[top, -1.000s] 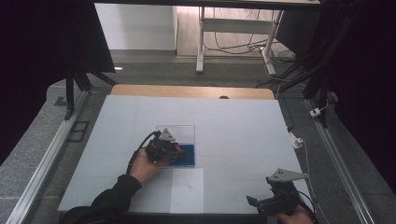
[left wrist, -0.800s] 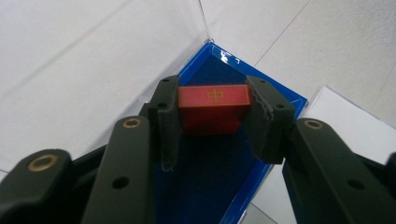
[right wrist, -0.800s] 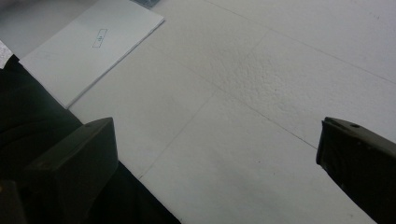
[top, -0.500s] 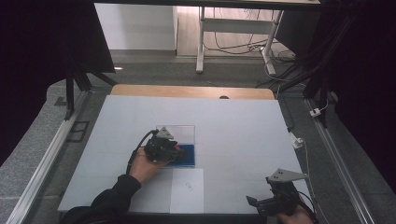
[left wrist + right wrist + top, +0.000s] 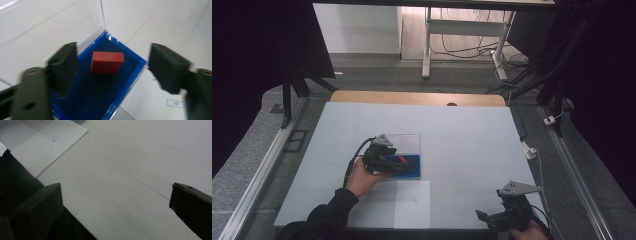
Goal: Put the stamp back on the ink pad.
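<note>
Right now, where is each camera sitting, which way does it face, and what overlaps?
High view: above the person's side, looking forward and down on the table; forearms, left tongs and right tongs show.
Left gripper view: on the left tongs, looking down into the blue tray at the red box; open jaws, just opened.
Right gripper view: on the right tongs, facing the table; open jaws.
Shared: the white sheet.
</note>
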